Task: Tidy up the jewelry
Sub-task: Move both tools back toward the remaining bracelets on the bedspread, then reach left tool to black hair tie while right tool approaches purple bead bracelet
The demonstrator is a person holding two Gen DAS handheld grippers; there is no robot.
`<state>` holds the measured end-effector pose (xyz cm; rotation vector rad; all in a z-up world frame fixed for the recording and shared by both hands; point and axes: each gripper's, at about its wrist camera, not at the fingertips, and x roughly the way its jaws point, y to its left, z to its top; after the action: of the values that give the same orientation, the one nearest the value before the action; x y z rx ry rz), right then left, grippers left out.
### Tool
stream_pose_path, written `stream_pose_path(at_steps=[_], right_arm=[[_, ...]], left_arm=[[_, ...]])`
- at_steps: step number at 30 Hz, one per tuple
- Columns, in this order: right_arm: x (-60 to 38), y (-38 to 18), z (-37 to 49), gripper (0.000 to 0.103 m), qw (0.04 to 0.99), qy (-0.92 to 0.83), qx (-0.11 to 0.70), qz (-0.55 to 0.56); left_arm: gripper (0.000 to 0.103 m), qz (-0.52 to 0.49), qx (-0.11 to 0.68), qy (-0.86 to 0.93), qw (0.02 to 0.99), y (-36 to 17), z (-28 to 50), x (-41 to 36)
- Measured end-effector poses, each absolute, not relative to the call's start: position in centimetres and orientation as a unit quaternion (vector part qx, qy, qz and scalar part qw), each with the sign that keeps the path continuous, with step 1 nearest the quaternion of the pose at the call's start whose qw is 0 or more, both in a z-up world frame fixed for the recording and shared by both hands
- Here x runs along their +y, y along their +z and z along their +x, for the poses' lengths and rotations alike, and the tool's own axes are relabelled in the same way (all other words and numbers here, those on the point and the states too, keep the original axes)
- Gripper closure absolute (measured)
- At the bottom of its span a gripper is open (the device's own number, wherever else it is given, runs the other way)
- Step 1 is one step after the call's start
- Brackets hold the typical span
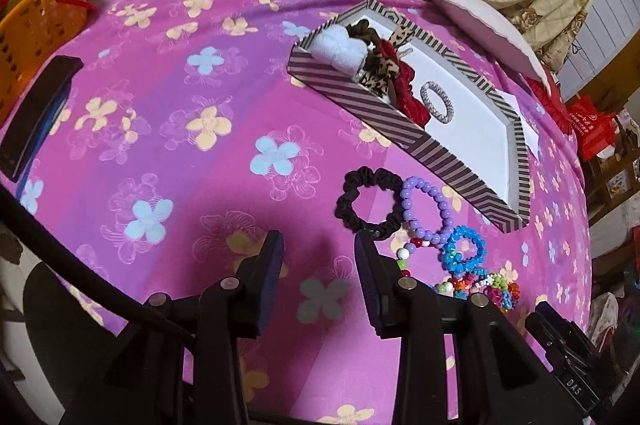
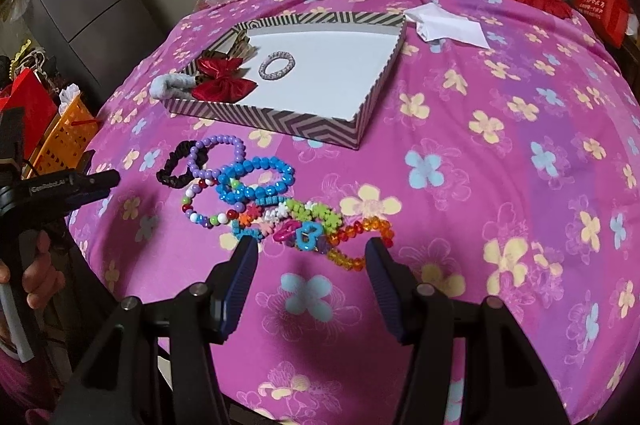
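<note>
We've got a decent start — the striped box (image 2: 280,113) near the bed's far edge already holds a silver ring-shaped band (image 2: 277,65), a red bow (image 2: 224,81) and some fluffy bits along its left wall. Left to sort, as far as we can tell: the black scrunchie (image 2: 176,169), purple bead bracelet (image 2: 218,155), blue ones (image 2: 256,181) and the mixed colourful pile (image 2: 304,221), all on the pink sheet (image 2: 480,185) beside the box's near corner. Both tools empty — right gripper (image 2: 312,257) spread wide just short of the pile, left gripper (image 1: 320,253) spread too, its right finger by the scrunchie.
</note>
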<state>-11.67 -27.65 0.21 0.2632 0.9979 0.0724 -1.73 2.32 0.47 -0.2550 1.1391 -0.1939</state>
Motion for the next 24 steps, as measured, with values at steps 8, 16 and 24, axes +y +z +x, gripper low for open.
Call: stream_pose_path(at_steps=[8, 16, 24], right_arm=[[-24.2, 0.3, -8.0, 0.044, 0.871, 0.070, 0.480, 0.084], [-21.1, 0.3, -4.2, 0.045, 0.870, 0.100, 0.480, 0.044], [-19.4, -0.8, -0.6, 0.050, 0.865, 0.108, 0.490, 0.007]], left_arm=[[0.040, -0.091, 0.542, -0.113, 0.828, -0.7, 0.0, 0.5], [0.040, -0.070, 0.549, -0.107, 0.826, -1.8, 1.6, -0.1], [0.039, -0.053, 0.549, -0.106, 0.827, -2.3, 2.1, -0.9]])
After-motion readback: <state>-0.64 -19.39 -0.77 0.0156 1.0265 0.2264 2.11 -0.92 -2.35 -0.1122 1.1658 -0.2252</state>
